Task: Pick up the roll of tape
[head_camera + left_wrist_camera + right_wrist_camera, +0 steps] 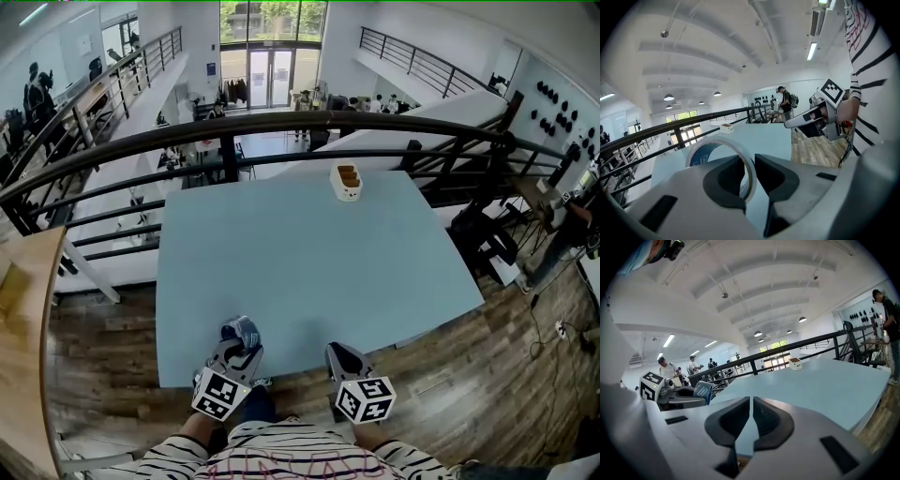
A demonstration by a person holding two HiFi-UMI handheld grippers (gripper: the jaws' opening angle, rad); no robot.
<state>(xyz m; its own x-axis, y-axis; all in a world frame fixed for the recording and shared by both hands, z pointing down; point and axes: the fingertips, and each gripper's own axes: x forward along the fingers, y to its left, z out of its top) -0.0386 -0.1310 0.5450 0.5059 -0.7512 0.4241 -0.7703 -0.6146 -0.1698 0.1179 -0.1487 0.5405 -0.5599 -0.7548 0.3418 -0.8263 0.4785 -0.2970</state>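
table [300,253]: pale blue | roll of tape [241,330]: blue-white | shirt [281,455]: black-white stripes

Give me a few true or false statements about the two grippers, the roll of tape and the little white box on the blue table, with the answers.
1. The left gripper has the roll of tape between its jaws. True.
2. The right gripper is clamped on the small white box. False: its jaws are together on nothing, and the box stands by the far edge of the table.
3. The roll of tape lies flat in the middle of the table. False: it stands on edge in the left gripper, at the table's near edge.
4. Both grippers are at the near edge of the table. True.
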